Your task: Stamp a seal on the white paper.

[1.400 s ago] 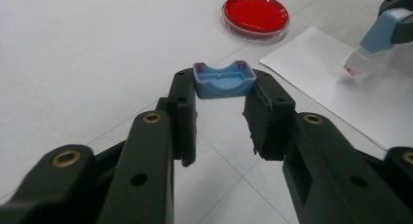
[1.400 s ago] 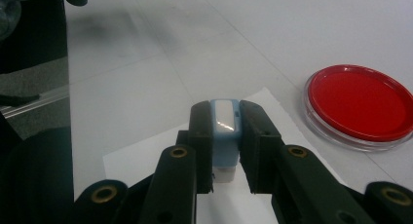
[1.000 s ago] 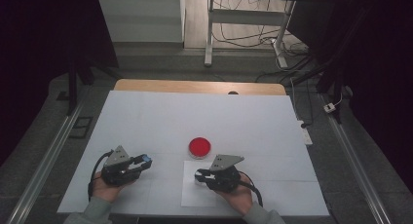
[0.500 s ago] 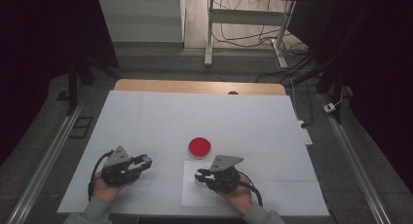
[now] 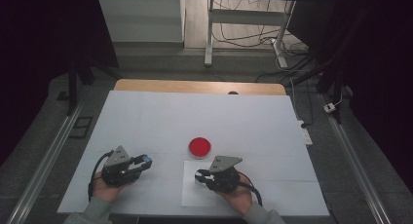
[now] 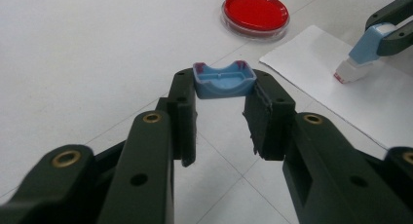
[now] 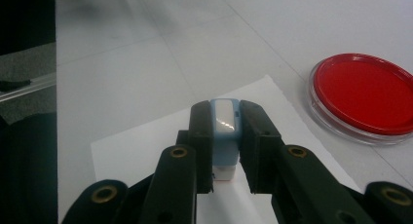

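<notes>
Near the front edge of the white worktop (image 5: 146, 117), the left tool (image 5: 144, 162) is closed on a small blue cap (image 6: 224, 80), which it holds by its two sides with the hollow side facing up. The right tool (image 5: 199, 176) grips a light blue stamp (image 7: 224, 136) with a white base, and this base touches a white paper sheet (image 5: 195, 195) that lies close to the front edge. Just beyond the sheet stands a round red dish (image 5: 200, 147), apart from both tools. Behind the dish the worktop is open as far as its wooden far edge (image 5: 195, 86).
</notes>
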### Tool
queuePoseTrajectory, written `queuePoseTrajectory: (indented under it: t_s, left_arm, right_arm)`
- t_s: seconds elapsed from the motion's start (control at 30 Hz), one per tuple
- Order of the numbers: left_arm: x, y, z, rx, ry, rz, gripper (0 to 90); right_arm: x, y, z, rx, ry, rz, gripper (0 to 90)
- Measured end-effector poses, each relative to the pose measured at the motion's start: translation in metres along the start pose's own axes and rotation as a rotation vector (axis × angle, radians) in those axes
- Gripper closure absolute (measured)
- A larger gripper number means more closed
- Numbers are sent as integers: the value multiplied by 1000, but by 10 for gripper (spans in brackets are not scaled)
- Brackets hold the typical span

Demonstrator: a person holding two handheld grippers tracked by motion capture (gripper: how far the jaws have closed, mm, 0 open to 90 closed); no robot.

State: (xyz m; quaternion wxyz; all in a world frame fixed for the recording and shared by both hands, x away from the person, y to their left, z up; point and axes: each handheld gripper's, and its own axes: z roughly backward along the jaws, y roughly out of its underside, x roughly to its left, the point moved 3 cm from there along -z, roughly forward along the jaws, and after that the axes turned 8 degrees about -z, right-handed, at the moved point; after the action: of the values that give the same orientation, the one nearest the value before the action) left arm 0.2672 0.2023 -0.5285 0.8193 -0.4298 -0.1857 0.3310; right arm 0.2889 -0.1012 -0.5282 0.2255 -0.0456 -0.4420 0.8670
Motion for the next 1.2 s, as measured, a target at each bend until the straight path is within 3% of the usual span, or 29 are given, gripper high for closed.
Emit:
queuePoseTrajectory:
  t_s: [0.43,1.2]
  left_arm:
    - [0,0,0,1,-1,0,653]
    - [-1,0,0,3,-5,2,653]
  right_arm:
    - [3,0,-3,47,27,26,758]
    - [6,1,-4,56,45,34,760]
